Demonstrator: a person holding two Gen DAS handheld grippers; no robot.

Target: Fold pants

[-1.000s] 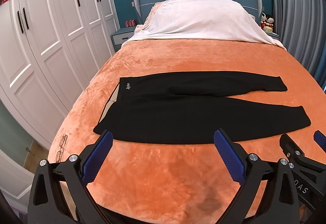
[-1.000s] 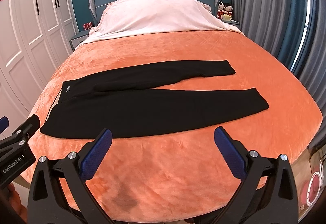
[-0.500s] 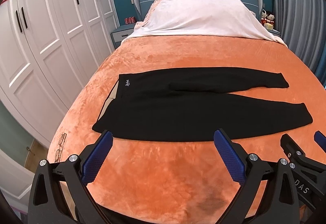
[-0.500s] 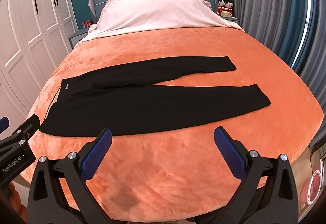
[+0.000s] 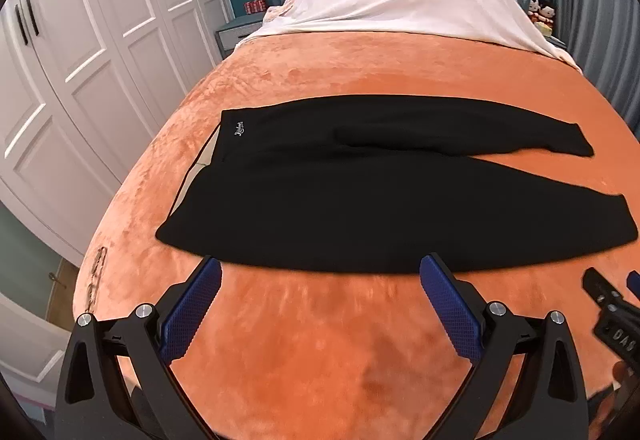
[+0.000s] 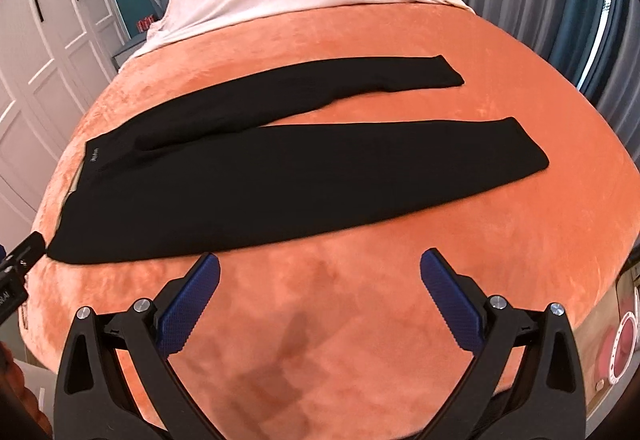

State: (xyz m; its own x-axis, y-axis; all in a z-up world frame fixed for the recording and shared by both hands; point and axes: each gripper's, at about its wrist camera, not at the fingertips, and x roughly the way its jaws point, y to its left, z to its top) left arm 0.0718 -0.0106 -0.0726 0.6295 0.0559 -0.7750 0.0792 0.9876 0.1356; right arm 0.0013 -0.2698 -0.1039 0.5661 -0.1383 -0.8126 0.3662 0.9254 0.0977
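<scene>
**Left wrist view: pants lie crosswise ahead, waist to the left**

Left wrist view shows the black soft-knit pants (image 5: 360, 207) spread flat on the orange plush bedspread (image 5: 320, 352), their long axis running left to right across both cameras rather than away from them. The waistband sits at the left end, the two leg cuffs at the right, with the legs parted in a narrow V. The left gripper (image 5: 320, 300) hangs just short of the near edge of the near leg, its blue-padded jaws spread wide and holding nothing; the waist corner lies ahead and to its left. The right gripper (image 6: 320, 296) is likewise wide open and empty, a little back from the same near edge, and the cuffs lie ahead and to its right.

By my reading no fold is made yet. The left gripper is nearer the waist, the right nearer the cuffs, so each probably takes its own end of the near leg to lay it over the far one.
</scene>
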